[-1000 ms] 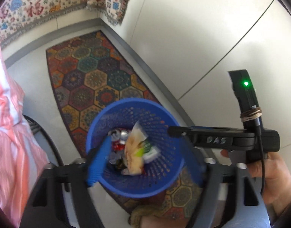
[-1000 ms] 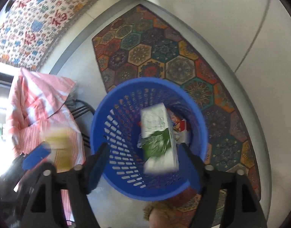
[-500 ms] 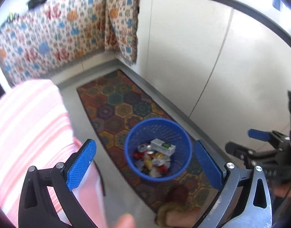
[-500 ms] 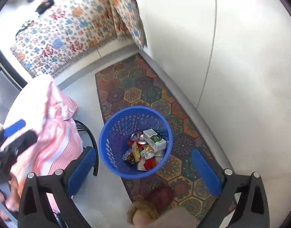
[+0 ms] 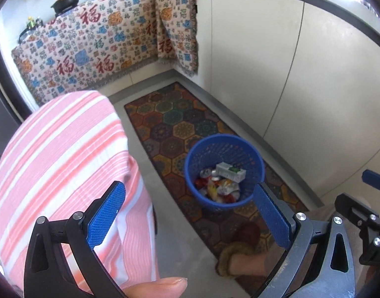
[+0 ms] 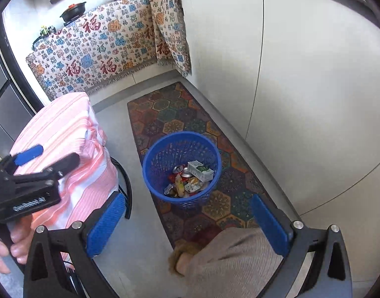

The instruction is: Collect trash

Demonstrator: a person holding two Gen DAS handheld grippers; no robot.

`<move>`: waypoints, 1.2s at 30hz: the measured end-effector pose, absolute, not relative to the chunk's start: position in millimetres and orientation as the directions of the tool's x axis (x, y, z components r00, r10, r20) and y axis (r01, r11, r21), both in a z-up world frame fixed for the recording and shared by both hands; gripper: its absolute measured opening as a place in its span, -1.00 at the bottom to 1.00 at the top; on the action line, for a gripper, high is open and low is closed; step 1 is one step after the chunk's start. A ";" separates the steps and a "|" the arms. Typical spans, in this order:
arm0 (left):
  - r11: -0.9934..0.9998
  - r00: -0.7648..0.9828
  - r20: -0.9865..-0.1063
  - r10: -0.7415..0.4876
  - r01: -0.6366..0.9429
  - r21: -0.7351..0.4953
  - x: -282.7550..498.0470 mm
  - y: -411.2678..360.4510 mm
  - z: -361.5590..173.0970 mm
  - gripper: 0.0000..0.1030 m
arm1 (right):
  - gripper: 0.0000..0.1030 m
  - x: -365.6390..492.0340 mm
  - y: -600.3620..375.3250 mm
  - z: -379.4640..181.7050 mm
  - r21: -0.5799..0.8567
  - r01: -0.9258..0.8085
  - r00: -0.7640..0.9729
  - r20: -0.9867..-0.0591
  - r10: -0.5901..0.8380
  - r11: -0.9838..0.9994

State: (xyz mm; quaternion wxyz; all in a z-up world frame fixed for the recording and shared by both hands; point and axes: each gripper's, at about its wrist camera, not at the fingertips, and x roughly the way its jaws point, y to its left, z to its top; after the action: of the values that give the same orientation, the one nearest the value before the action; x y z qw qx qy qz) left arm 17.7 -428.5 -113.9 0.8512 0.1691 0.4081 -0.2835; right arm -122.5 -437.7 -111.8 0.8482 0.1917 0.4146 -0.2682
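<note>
A blue mesh bin (image 5: 254, 156) (image 6: 155, 164) stands on a patterned rug (image 5: 180, 121) (image 6: 170, 114). Inside it lie a white and green carton (image 5: 231, 172) (image 6: 200, 171), drink cans (image 5: 206, 173) (image 6: 180, 169) and crumpled wrappers (image 5: 222, 190) (image 6: 181, 186). My left gripper (image 5: 190, 211) hangs high above the bin, open, with nothing between its blue pads. My right gripper (image 6: 187, 218) is likewise open and empty, well above the bin. Each gripper shows at the edge of the other's view: the right gripper (image 5: 373, 181) with one blue pad visible, the left gripper (image 6: 28, 154) held in a hand.
A stool draped in pink-striped cloth (image 5: 61, 168) (image 6: 66, 134) stands left of the bin. White cabinet doors (image 5: 289, 62) line the right side. A patterned cloth (image 5: 90, 49) hangs over the counter at the back, with pans on top. A slippered foot (image 5: 237, 260) rests on the rug.
Both grippers opened wide and dropped their trash: the carton and a wrapper now lie in the bin. Both rose and pulled back, so the bin looks much smaller.
</note>
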 end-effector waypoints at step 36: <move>0.768 0.478 -0.796 -0.370 0.639 0.027 14.0 -418.5 -111.1 0.99 | 1.00 -118.0 -414.8 -94.9 0.089 0.593 0.531 -0.790 -0.305 0.800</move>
State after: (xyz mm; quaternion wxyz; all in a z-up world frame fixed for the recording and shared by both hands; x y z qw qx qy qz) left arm 14.0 -418.5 -111.1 0.8443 0.1626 0.4141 -0.2989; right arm -118.0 -414.8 -94.9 0.8570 0.1766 0.4071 -0.2621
